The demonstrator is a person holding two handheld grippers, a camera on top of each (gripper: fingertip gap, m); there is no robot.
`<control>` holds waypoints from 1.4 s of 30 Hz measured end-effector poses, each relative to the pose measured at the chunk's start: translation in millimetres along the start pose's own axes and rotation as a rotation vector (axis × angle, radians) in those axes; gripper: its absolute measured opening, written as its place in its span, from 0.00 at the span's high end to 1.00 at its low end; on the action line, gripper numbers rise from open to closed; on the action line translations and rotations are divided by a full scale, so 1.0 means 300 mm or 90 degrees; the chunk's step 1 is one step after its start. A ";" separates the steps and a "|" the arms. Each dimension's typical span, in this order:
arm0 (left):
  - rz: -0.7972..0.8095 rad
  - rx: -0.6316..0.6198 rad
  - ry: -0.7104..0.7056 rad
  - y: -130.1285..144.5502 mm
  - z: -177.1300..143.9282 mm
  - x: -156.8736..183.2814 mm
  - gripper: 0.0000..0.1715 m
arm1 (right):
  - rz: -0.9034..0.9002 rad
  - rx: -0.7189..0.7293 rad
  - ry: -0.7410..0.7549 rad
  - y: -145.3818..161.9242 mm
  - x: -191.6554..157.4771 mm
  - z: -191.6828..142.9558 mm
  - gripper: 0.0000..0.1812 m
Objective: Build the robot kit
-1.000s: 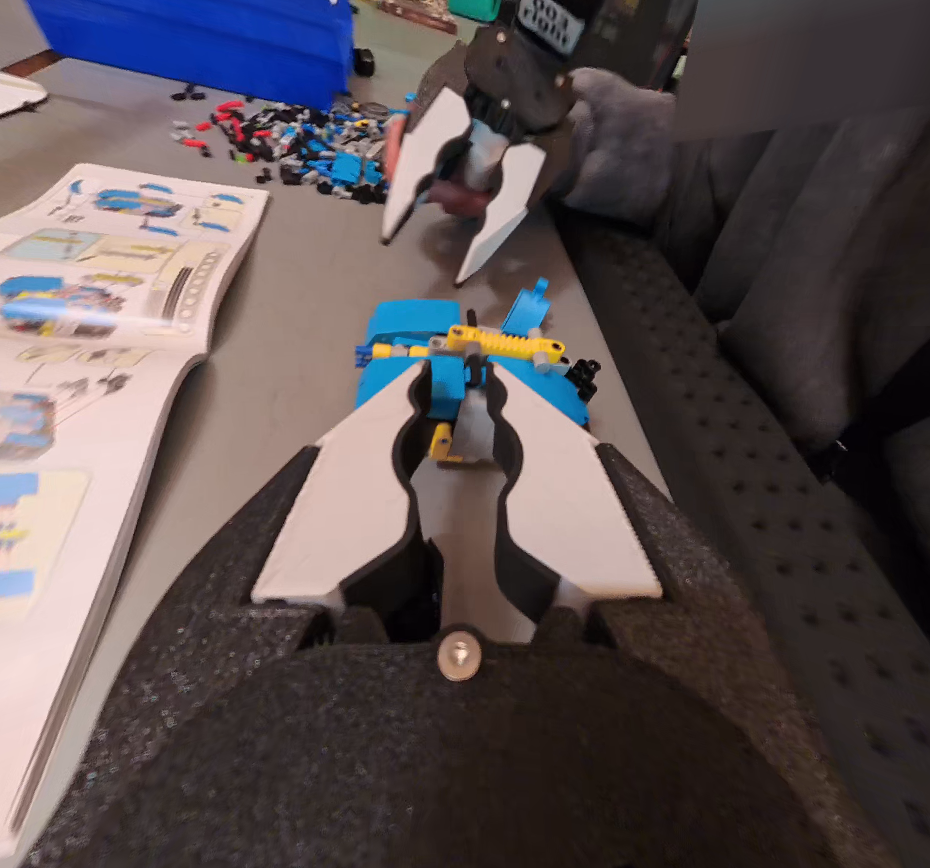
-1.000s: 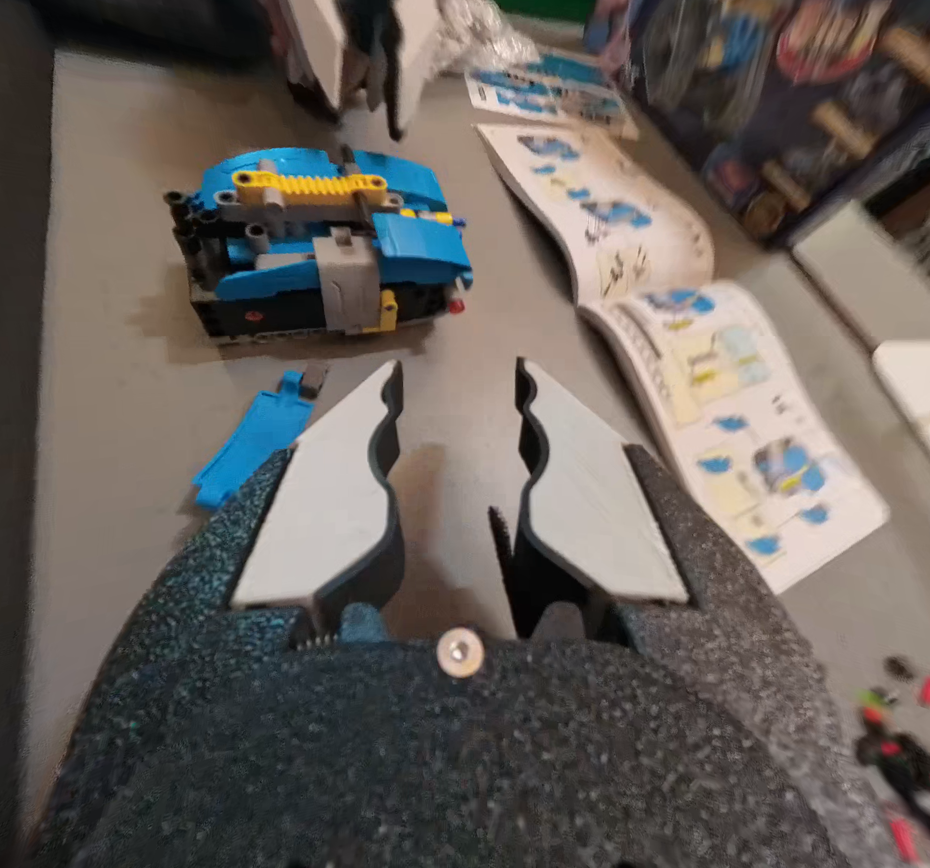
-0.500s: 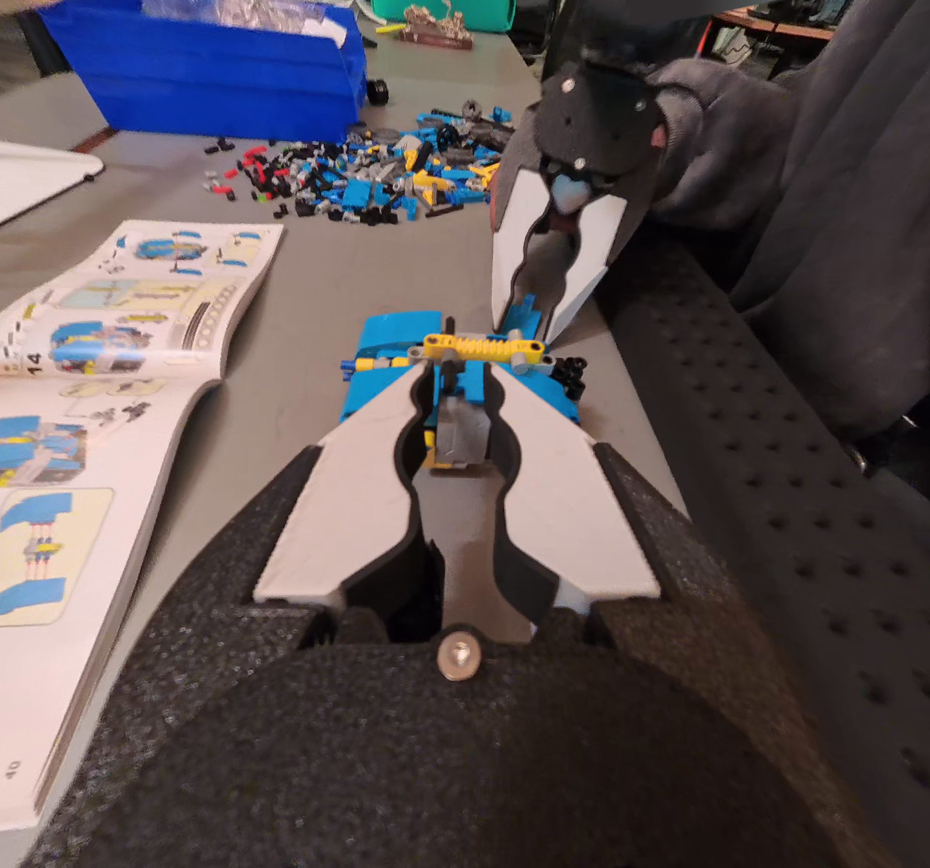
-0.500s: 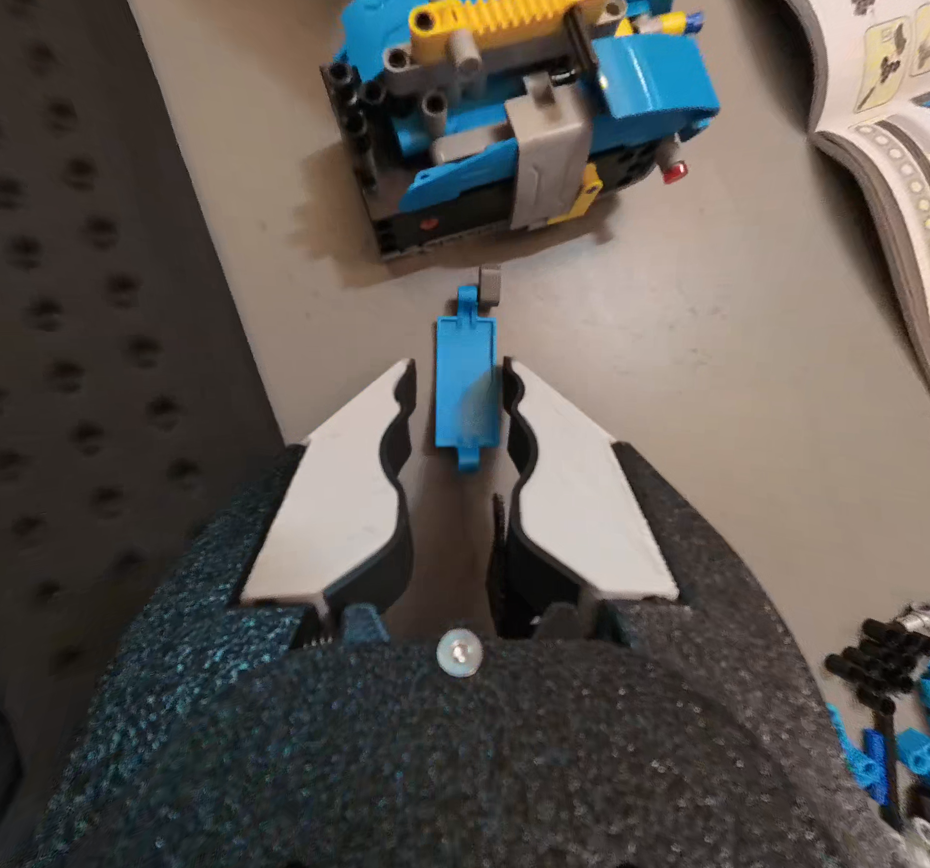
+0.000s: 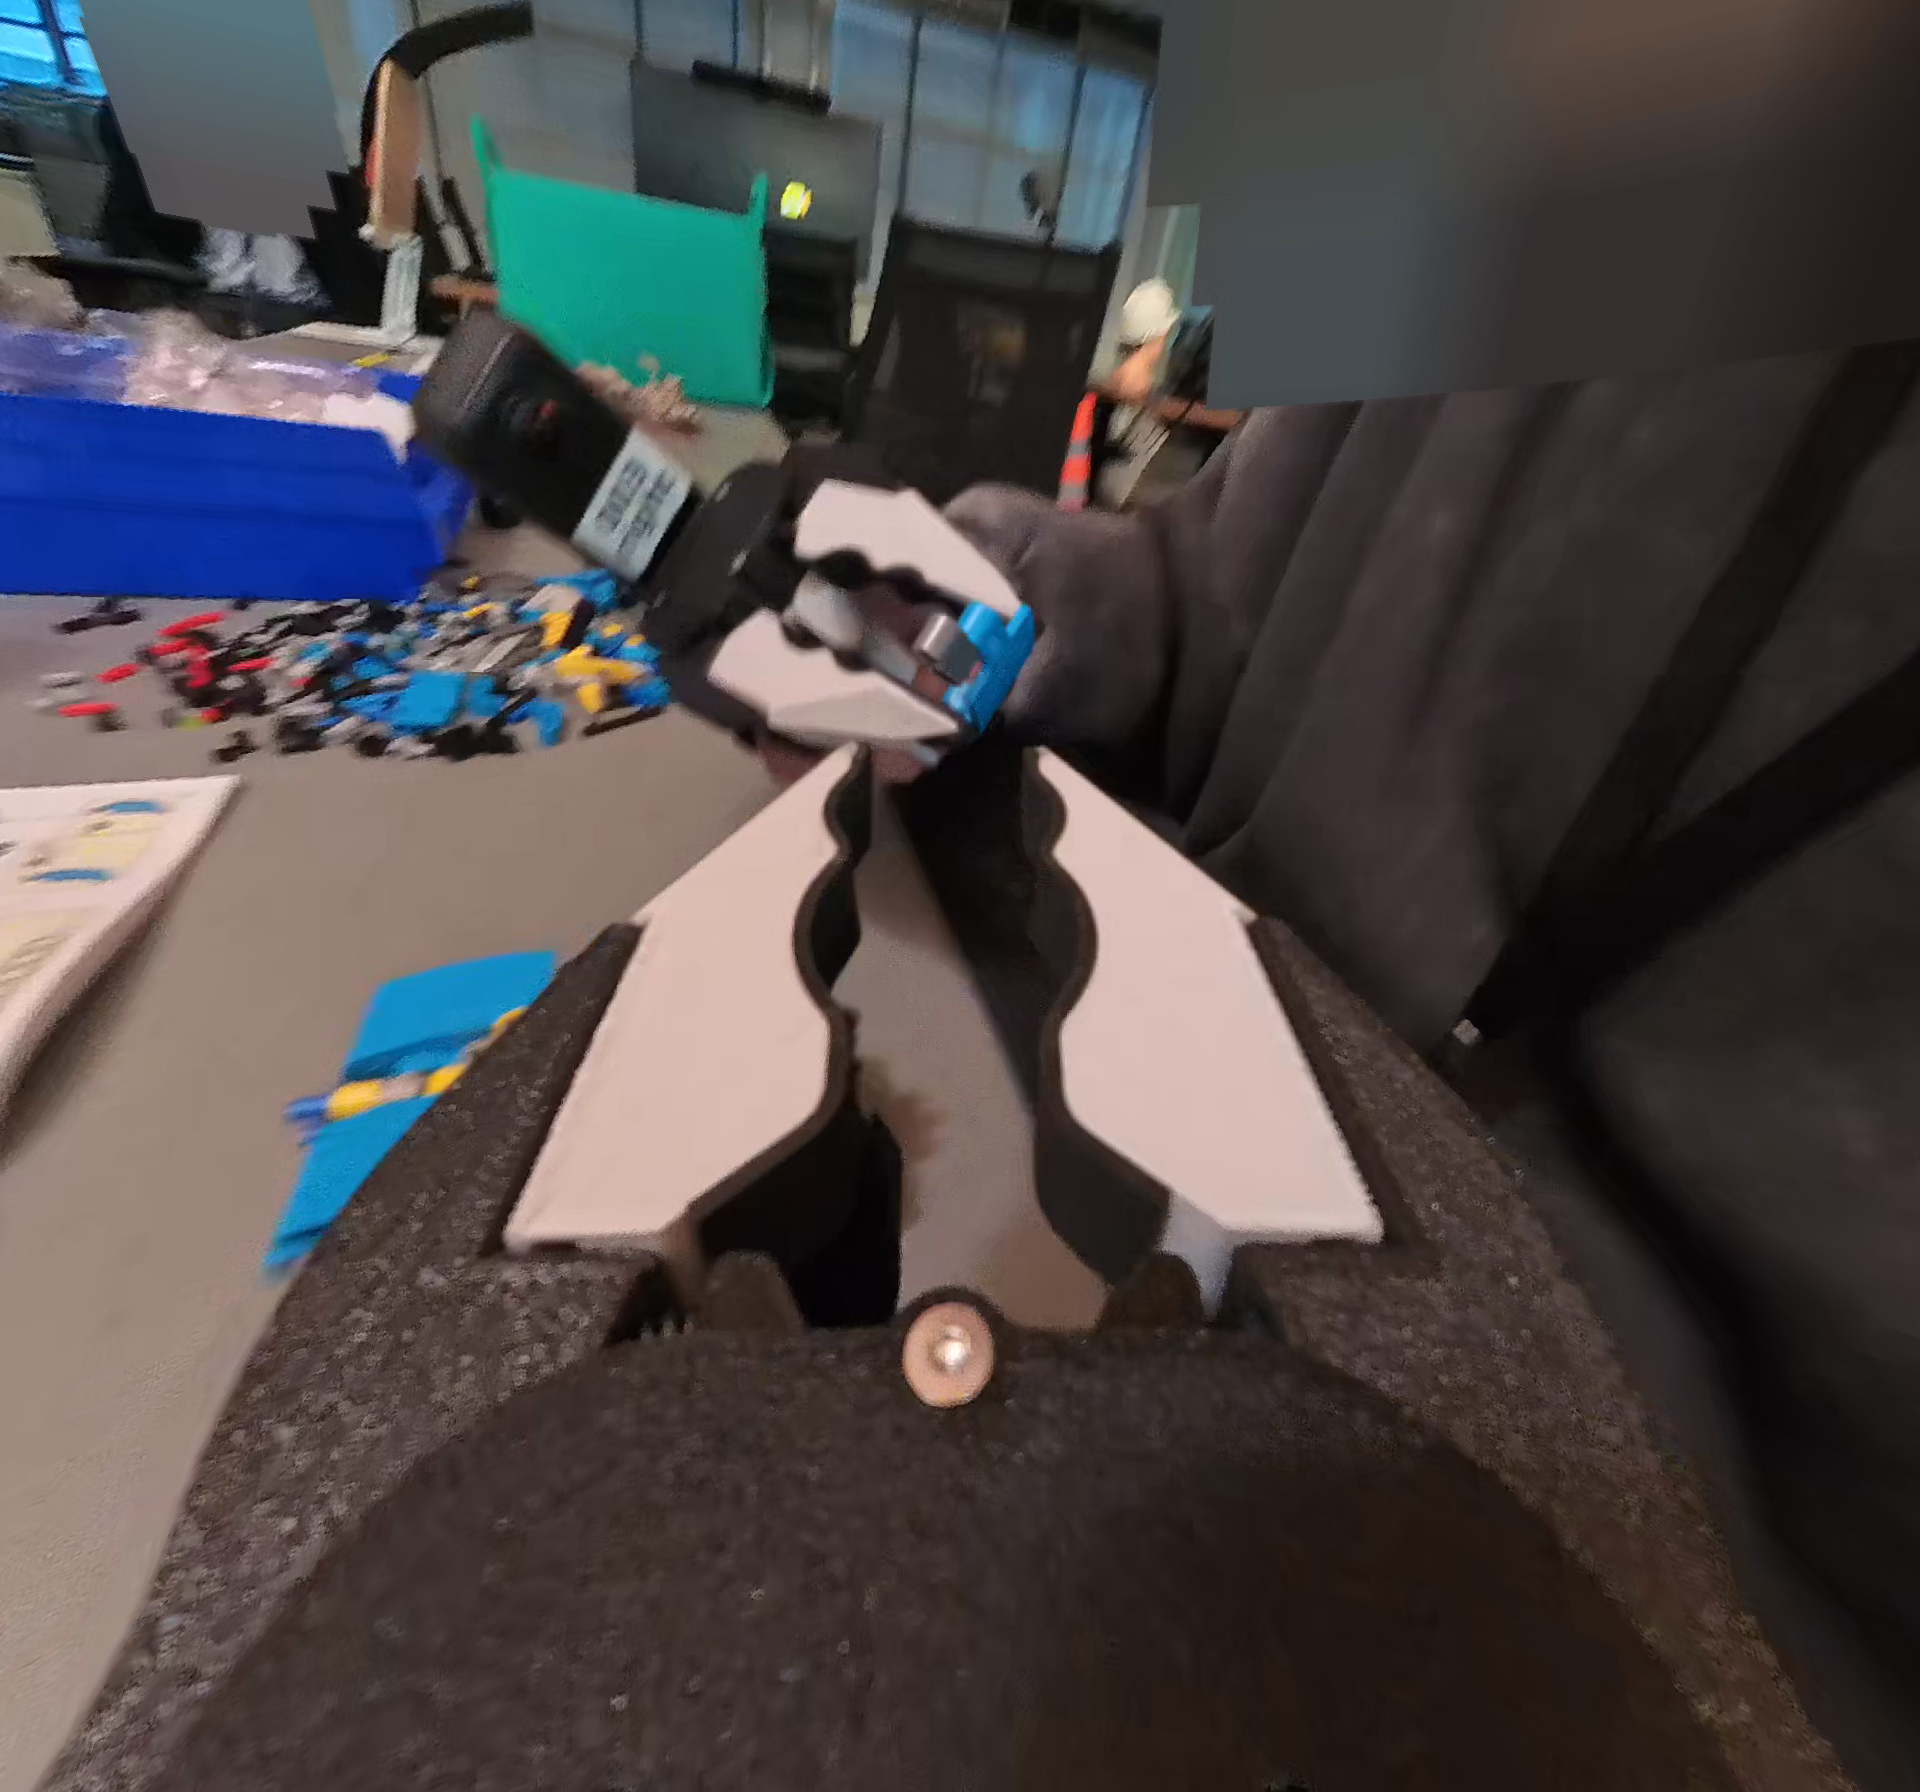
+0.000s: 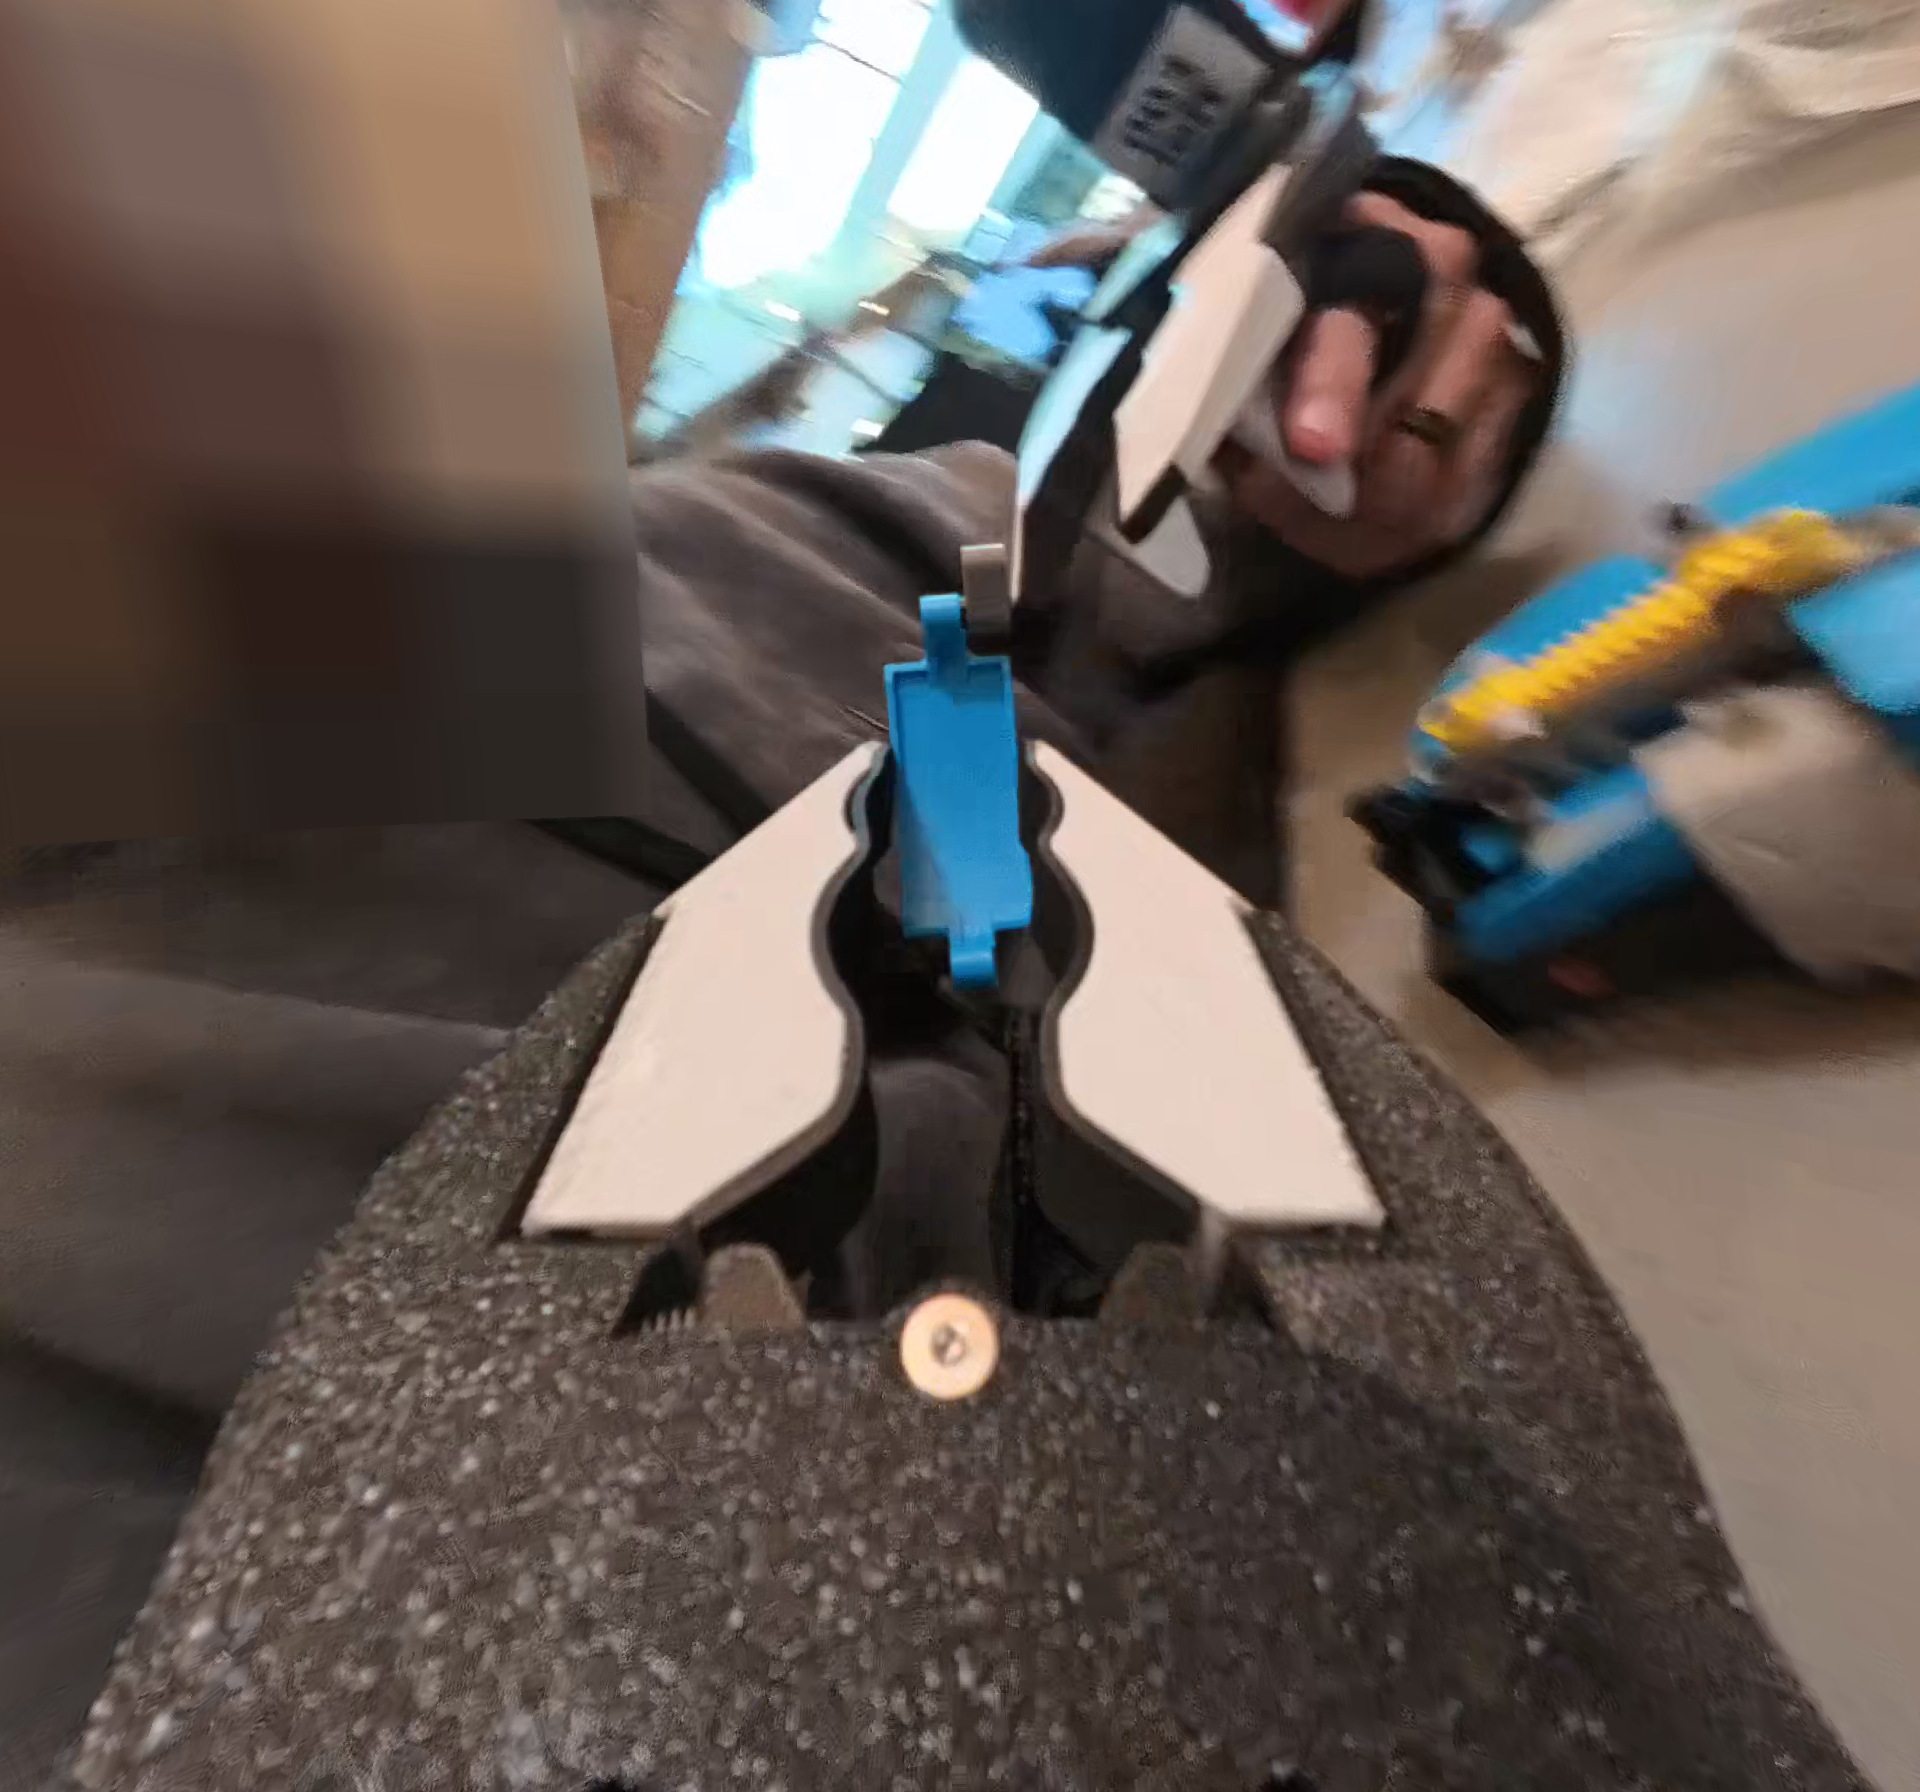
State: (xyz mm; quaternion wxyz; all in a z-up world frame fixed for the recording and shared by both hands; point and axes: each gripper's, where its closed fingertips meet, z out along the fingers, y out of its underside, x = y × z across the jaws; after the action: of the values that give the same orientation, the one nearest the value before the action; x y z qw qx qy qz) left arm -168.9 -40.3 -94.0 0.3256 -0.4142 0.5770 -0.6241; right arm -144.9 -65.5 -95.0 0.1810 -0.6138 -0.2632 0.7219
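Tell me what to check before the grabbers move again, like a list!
1. Right gripper pinches the blue piece: ok, its jaws sit on both sides of it.
2. Small grey bit on the piece's tip is attached: ok.
3. Left gripper is empty: ok, its jaws stand apart with nothing between.
4. Grippers have room between them: not ok, the left gripper's tips are right under the right gripper.
5. Blue and yellow model rests on the table: ok.
6. Piece is straight in the jaws: cannot tell, the picture is blurry.
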 end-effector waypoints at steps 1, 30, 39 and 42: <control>-0.028 0.030 0.021 -0.025 0.005 0.017 0.83 | 0.024 0.016 -0.056 -0.016 -0.026 0.025 0.88; -0.194 0.052 0.062 -0.010 0.028 0.004 0.96 | -0.261 0.079 0.273 -0.125 0.048 0.068 0.89; -0.188 0.021 0.014 0.026 0.073 -0.018 0.97 | -0.285 0.078 0.300 -0.112 0.079 0.065 0.93; -0.197 0.019 0.006 0.030 0.077 -0.031 0.97 | -0.265 0.094 0.296 -0.117 0.091 0.054 0.94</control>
State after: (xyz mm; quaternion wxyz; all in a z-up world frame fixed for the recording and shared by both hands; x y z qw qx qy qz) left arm -144.8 -43.4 -104.5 0.2293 -0.4901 0.4984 -0.6773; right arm -168.0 -24.3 -93.7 0.4241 -0.6806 -0.2819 0.5267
